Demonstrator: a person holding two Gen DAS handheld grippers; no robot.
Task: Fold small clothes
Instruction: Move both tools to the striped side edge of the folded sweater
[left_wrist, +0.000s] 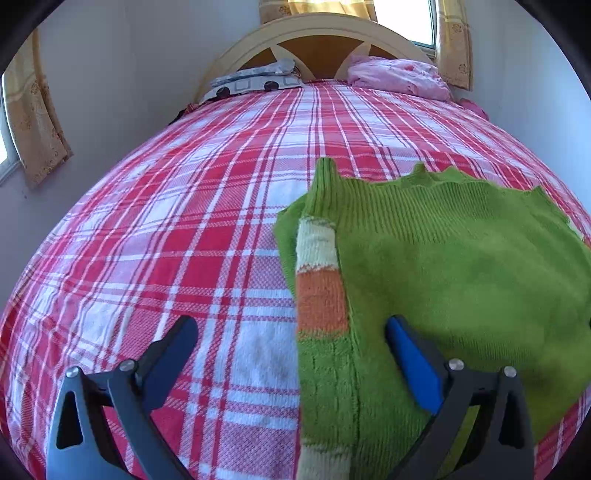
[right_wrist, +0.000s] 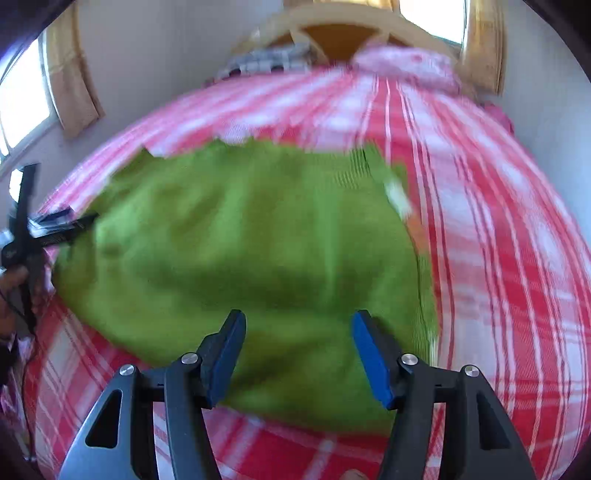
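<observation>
While both pairs of fingers stand apart and hold nothing, the fold in hand cannot be said to have begun. On the left gripper (left_wrist: 291, 341), the blue-padded finger (left_wrist: 412, 363) lies over the near edge of the green ribbed knitted sweater (left_wrist: 461, 266), and its partner hangs above the bare red-and-white checked bedspread (left_wrist: 166, 229); the gap spans the sweater's left border, where the orange-and-cream striped sleeve (left_wrist: 319, 291) lies folded in along the body. The right gripper (right_wrist: 298, 350) is likewise spread, both blue pads (right_wrist: 371, 363) poised over the near middle of the garment; whether they touch the knit cannot be told. The right view is smeared by motion, so detail there is poor.

The sweater lies flat on the bedspread, towards the near side of the bed, scalloped hem (left_wrist: 454, 177) pointing at the cream wooden headboard (left_wrist: 314, 37). A grey patterned pillow (left_wrist: 255, 79) and a crumpled pink cloth (left_wrist: 399, 75) lie well apart at the head.

Assessment: one sleeve appears folded; the next step is likely a body fold. To do it well, each gripper should close on a full thickness of knit at the near edge, including the tucked sleeve, so it does not slide out. Both should lift together and level, carry the edge towards the hem, and lay it square. Thick knit may spring back; press before letting go.
</observation>
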